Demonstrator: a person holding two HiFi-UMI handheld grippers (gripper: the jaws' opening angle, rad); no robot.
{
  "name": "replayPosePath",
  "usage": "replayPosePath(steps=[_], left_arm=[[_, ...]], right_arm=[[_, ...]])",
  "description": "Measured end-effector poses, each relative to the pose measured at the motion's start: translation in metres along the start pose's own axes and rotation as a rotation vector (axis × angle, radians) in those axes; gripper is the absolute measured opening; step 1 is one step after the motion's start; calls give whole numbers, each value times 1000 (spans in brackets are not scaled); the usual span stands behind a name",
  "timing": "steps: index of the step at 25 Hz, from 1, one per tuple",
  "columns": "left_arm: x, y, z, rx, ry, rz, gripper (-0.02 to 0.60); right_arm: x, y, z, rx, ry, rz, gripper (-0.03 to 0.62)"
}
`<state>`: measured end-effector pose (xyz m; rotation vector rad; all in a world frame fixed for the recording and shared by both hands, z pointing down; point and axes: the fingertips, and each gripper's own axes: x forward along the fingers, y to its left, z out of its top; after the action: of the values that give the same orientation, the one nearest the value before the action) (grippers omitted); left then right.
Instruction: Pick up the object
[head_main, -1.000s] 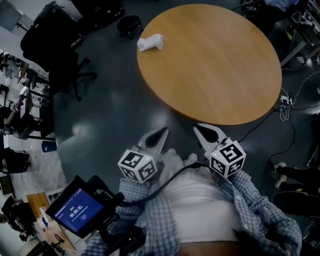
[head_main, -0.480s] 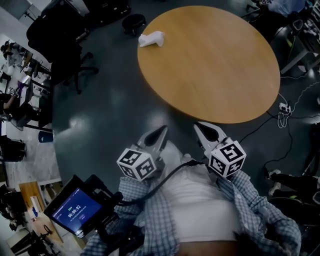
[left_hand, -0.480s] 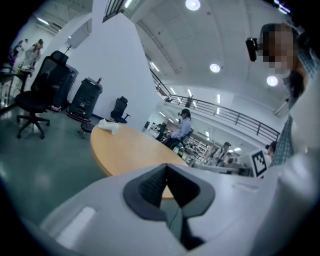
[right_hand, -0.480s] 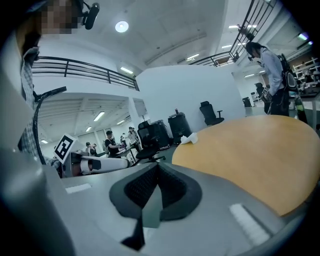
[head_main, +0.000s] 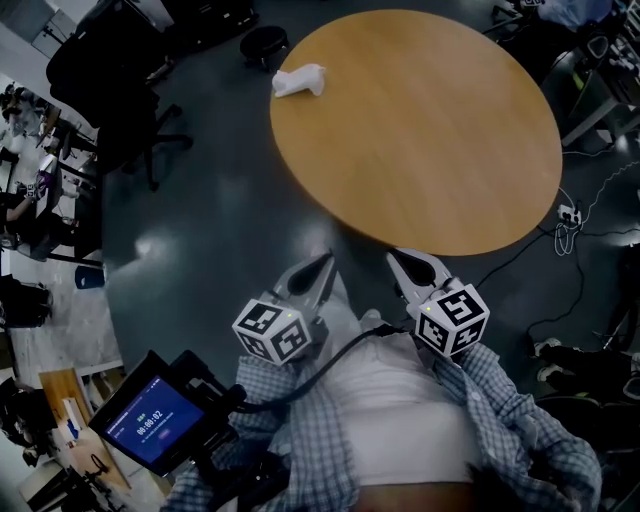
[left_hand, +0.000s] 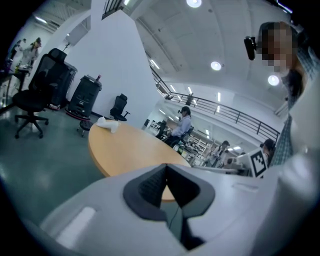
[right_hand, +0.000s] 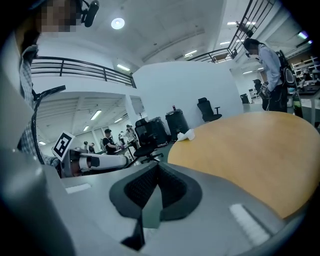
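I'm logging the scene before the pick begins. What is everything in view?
table: one, round, tan wood, ahead of the person
white object: one, white, on the table's far left edge
office chair: one, black, on the floor left of the table
stool: one, black, on the floor just beyond the white object
screen: one, blue display in a black frame, lower left beside the person
cables: several, dark and white, on the floor right of the table
shirt: one, blue-white check, on the person, bottom
left gripper: one, grey, shut and empty, short of the table
right gripper: one, grey, shut and empty, at the table's near edge
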<state>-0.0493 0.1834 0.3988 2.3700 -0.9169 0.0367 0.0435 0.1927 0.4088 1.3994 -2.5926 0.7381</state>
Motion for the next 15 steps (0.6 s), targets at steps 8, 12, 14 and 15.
replayPosePath(steps=[8, 12, 14, 15], left_arm=[[51, 55, 25, 22, 62, -45, 3], [65, 90, 49, 25, 92, -55, 3], [71, 109, 63, 24, 105, -64, 3], [74, 119, 69, 23, 112, -70, 2]], right_arm=[[61, -43, 15, 52, 7, -69, 5], [101, -44, 29, 56, 21, -80, 5], [121, -45, 38, 76, 26, -83, 5], [131, -47, 42, 89, 28, -85, 5]])
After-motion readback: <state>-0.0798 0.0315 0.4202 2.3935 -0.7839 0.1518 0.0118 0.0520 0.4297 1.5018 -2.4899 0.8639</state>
